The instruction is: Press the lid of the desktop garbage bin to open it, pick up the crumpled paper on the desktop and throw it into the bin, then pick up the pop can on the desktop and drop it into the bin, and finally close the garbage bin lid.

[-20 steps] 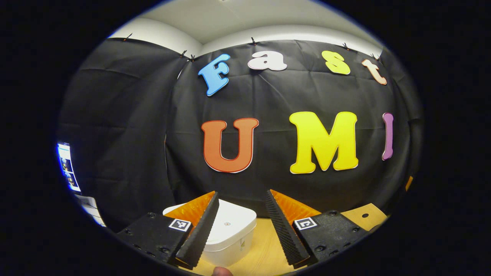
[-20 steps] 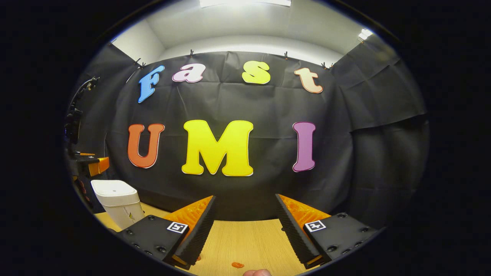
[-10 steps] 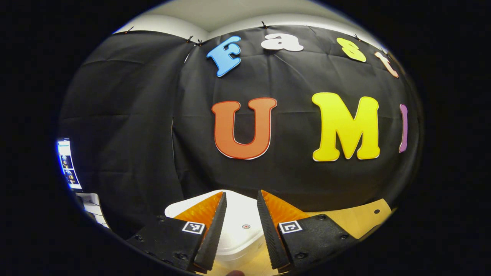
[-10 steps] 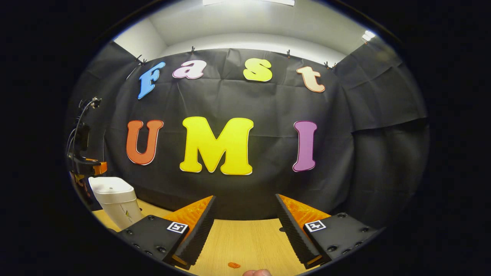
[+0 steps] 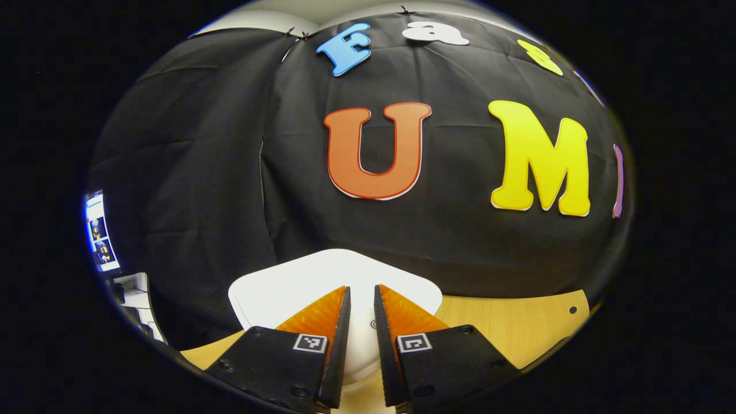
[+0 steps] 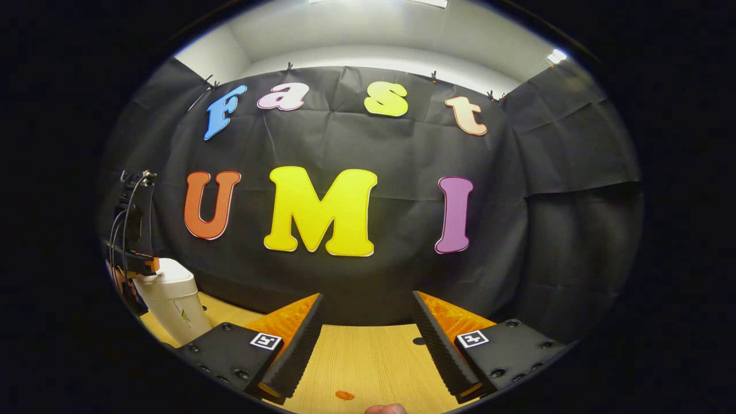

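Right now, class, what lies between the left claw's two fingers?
In the left gripper view, the left claw frames a narrow strip of the white plastic bin lid.

at lower left the white garbage bin (image 6: 171, 299) stands on the wooden desktop (image 6: 368, 362), the right gripper (image 6: 365, 333) gaping wide below centre.

Each gripper finger carries a square black-and-white coded tag (image 5: 310, 342), with no readable words. A small printed mark on the bin (image 6: 172, 302) is too small to read.
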`<state>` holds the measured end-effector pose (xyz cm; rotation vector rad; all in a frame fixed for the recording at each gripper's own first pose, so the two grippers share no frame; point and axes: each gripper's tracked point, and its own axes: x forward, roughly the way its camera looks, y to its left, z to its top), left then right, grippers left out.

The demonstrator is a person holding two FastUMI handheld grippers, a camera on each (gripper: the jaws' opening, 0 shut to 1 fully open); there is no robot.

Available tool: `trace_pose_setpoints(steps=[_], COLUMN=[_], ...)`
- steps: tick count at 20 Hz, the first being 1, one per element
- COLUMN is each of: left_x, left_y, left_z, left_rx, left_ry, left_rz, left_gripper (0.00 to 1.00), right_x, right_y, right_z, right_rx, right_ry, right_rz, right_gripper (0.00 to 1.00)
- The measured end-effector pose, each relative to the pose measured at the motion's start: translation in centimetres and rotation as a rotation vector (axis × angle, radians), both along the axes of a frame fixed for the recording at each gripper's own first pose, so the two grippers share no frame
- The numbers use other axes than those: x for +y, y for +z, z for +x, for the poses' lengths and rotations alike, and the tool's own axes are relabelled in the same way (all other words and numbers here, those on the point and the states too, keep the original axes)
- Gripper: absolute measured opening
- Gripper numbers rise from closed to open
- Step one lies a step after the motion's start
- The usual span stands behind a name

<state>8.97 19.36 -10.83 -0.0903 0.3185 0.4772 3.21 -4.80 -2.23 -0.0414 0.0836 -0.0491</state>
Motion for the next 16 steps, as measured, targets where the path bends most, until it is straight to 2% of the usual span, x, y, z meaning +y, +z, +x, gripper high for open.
trace_pose_setpoints(steps=[10,12,13,16], left_x=[0.3,0.4,0.2,0.3], left_y=[-1.4,-1.8,-1.9,-1.8], left_z=[-0.1,-0.6,-0.6,-0.6], left_rx=[0.037,0.034,0.038,0.03], left_ry=[0.072,0.096,0.093,0.09], left_rz=[0.013,0.017,0.034,0.063], left_gripper=[0.25,0.19,0.11,0.08], right_x=[0.7,0.8,0.9,1.4], right_y=[-1.0,-1.4,-1.6,-2.0], right_z=[0.3,0.2,0.1,0.1], right_rx=[0.024,0.032,0.039,0.048], right_ry=[0.025,0.031,0.036,0.052], right_rz=[-0.004,0.002,0.003,0.001], right_gripper=[0.94,0.94,0.94,0.94])
